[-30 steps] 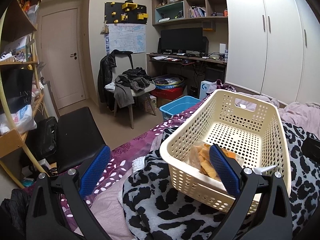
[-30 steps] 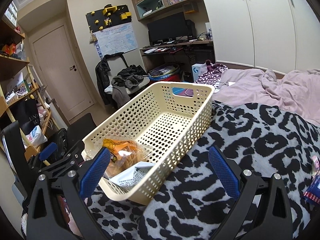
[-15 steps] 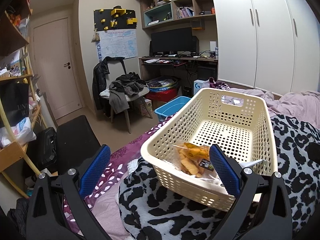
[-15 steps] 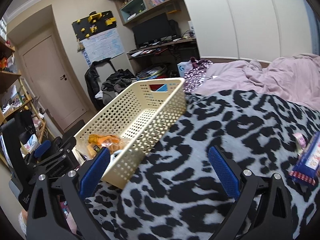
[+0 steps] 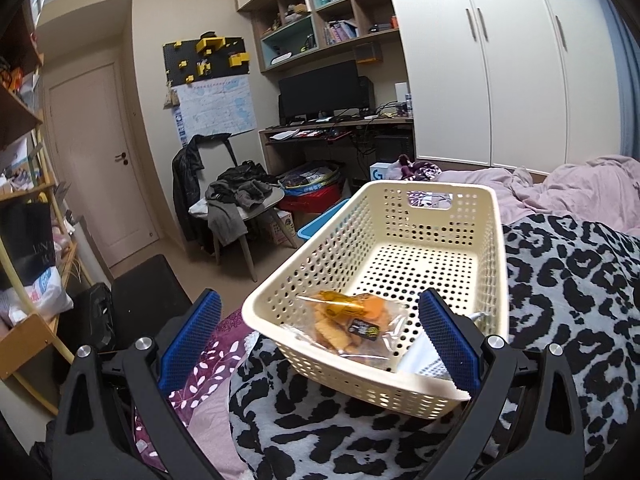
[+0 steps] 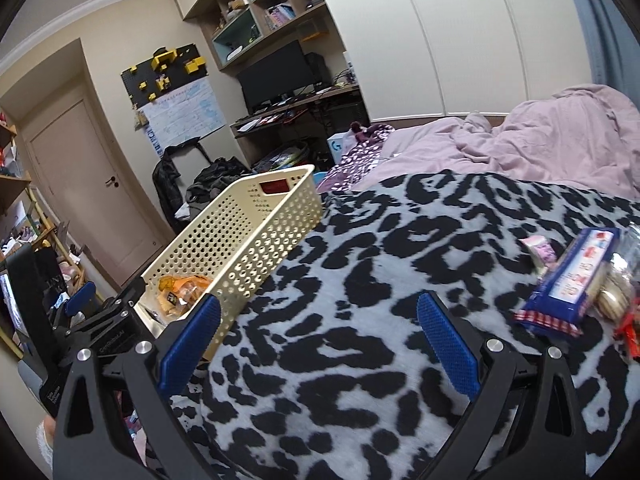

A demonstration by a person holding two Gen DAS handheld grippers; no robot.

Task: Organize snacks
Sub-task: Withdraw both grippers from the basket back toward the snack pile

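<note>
Left wrist view: left gripper (image 5: 319, 344) spread wide, nothing between its blue pads, low centre of frame. Its right pad overlaps the near rim of the cream perforated basket (image 5: 494, 248), which sits mid-frame on the leopard-print blanket (image 5: 568, 292). Inside the basket, at the near end: a clear bag of orange crackers (image 5: 344, 322) and, right of it, a white packet (image 5: 422, 358) (partly hidden behind the pad). Right wrist view: the left gripper appears at lower left, just beside the basket's near end. Right gripper (image 6: 318, 344) also wide apart and empty, low centre, over bare blanket. At the right edge of the frame, well apart from the basket, loose snacks lie on the blanket: a small pink packet (image 6: 539, 249), a blue biscuit pack (image 6: 572, 284), round biscuits in clear wrap (image 6: 614, 296), and a red wrapper (image 6: 628, 330) (contents unreadable).
</note>
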